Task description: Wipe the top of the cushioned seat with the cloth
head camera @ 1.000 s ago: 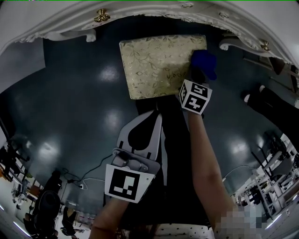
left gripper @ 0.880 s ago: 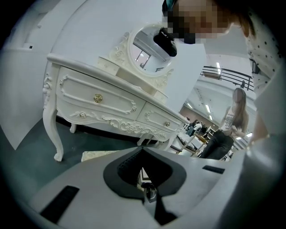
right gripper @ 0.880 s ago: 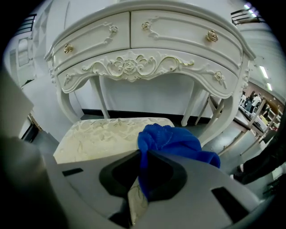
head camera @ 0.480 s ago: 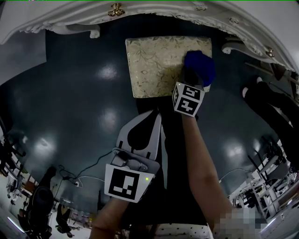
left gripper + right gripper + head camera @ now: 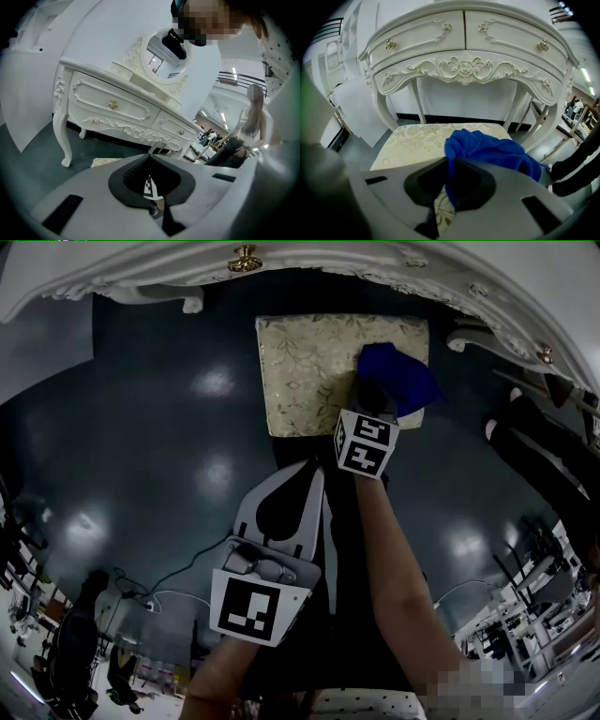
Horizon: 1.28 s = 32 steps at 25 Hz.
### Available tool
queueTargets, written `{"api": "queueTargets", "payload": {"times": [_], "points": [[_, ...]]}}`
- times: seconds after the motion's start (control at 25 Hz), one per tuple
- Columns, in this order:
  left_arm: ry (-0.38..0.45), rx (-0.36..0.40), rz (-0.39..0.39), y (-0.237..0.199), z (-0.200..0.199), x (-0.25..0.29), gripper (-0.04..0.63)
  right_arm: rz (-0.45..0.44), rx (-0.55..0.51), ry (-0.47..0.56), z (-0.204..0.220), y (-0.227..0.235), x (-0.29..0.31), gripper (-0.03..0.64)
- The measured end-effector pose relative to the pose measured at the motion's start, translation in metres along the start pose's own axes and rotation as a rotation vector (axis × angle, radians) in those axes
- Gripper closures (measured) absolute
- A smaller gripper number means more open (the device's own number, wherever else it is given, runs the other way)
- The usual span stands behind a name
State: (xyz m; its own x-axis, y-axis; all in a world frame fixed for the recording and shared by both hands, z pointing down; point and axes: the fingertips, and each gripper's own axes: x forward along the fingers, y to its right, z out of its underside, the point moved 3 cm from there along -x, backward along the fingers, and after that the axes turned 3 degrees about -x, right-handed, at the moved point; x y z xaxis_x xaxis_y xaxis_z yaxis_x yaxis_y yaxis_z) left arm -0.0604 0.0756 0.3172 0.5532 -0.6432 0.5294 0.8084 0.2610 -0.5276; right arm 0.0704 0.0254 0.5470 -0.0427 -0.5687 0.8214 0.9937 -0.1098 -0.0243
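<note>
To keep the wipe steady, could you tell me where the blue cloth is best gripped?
Grip the blue cloth by its bunched near fold, approaching from the near edge of the cushioned seat, as the right gripper does: that fold stands up, while the rest lies on the seat.

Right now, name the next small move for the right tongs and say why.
Probably drag the cloth leftward across the seat. The right tongs are shut on the blue cloth. It lies on the right part of the seat top, while the patterned left part lies bare.
</note>
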Motion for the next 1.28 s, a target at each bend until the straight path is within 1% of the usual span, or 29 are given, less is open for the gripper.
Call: {"api": "queueTargets", "payload": {"times": [0.6, 0.8, 1.0, 1.28], "points": [[0.009, -0.008, -0.015, -0.007, -0.001, -0.006, 0.598, -0.069, -0.013, 0.009, -0.004, -0.042, 0.000, 0.571], [0.019, -0.014, -0.026, -0.011, -0.002, -0.011, 0.598, -0.107, -0.019, 0.018, -0.008, -0.061, -0.002, 0.571], [0.028, -0.023, -0.043, -0.017, -0.001, -0.018, 0.598, -0.148, -0.060, 0.025, -0.008, -0.082, 0.000, 0.571], [0.043, -0.035, -0.060, -0.022, -0.001, -0.026, 0.598, -0.190, -0.081, 0.028, -0.010, -0.107, -0.001, 0.571]]}}
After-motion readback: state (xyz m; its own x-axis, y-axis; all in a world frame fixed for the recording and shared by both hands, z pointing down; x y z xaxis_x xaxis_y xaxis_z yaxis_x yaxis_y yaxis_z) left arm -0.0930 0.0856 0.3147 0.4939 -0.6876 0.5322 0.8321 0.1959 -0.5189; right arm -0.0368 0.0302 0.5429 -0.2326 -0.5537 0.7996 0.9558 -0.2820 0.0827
